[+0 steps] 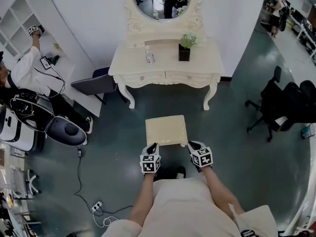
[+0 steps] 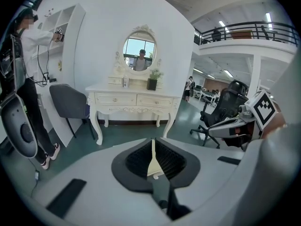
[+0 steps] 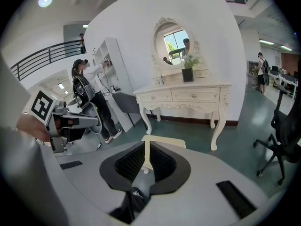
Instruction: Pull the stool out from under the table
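The cream square-topped stool (image 1: 166, 130) stands on the green floor, in front of the white dressing table (image 1: 163, 51) and apart from it. My left gripper (image 1: 153, 146) is at the stool's near left corner, shut on the seat's edge (image 2: 153, 160), which shows as a thin cream strip pinched between the black pads. At the near right corner my right gripper (image 1: 191, 145) is likewise shut on the seat's edge (image 3: 146, 155), and part of the seat top (image 3: 167, 142) shows beyond the jaws. In both gripper views the table (image 2: 134, 99) (image 3: 188, 95) stands straight ahead.
A grey chair (image 1: 94, 85) stands left of the table, a black office chair (image 1: 279, 102) to the right. A person (image 1: 27, 75) reaches into white shelves at far left. A cable and power strip (image 1: 97, 206) lie on the floor. A plant pot (image 1: 184, 51) and bottle (image 1: 149, 58) sit on the table.
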The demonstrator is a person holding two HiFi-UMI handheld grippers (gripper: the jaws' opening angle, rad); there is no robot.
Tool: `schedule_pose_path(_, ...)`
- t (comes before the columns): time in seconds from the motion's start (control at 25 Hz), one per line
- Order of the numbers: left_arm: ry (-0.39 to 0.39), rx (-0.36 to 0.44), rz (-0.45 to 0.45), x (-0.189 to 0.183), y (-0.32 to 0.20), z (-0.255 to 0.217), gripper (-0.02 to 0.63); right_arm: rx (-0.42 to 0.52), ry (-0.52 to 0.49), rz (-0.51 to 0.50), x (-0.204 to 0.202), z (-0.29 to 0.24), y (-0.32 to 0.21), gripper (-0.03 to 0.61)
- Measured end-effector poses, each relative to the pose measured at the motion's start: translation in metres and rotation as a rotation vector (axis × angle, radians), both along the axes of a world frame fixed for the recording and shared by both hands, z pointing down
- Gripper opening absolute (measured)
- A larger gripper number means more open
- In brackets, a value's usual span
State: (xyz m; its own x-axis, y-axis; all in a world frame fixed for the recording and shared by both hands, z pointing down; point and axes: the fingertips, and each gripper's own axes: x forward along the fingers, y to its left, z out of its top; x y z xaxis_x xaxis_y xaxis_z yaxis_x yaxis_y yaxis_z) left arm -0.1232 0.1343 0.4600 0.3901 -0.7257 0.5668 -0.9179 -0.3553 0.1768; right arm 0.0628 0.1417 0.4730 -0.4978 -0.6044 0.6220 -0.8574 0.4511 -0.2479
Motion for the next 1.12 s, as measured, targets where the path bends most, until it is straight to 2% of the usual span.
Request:
schedule_pose_path(0.08,0.003,-0.005,-0.008,-0.002,0.001,-0.002,0.015,0.001,-0.002,-0.011,-0.003,-0.002,0.002,0.057)
schedule_pose_path(0.44,0.051,-0.003,-0.001,0.004,0.009,-0.003,0.014,-0.008,0.014,0.009,0.011,0.001,0.008,0.043)
schedule_pose_path(1.12,0.049,-0.015,-0.017,0.005,0.018,0.000,0.015,-0.018,0.050,0.005,0.018,0.006,0.013,0.043)
